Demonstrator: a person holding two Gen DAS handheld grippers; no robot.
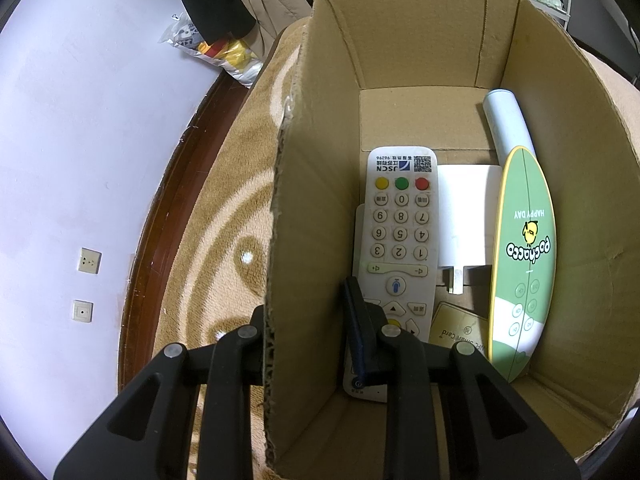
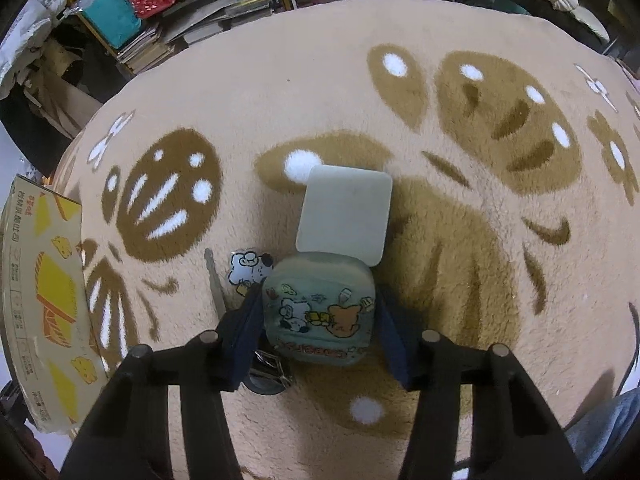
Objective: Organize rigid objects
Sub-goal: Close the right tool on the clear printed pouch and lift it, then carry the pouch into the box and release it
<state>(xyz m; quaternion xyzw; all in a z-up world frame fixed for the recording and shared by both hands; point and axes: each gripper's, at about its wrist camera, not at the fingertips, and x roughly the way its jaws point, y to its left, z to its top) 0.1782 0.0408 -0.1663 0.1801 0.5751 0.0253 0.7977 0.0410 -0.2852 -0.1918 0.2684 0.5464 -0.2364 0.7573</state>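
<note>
Box and small case, sorting on rug
Left gripper (image 1: 310, 344) clamped the cardboard box (image 1: 288, 240) wall (remote (image 1: 400, 232) inside); right gripper (image 2: 320, 320) stood apart, straddling a green case (image 2: 320, 308)

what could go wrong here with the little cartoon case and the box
1. The right gripper straddles the cartoon case; its attached key and charm dangle off to one side and could snag the rug or swing when lifted.
2. The case overlaps the white square pad, which may get dragged.
3. The left gripper straddles the cardboard box wall; a slip could tip it and spill the remote.
</note>
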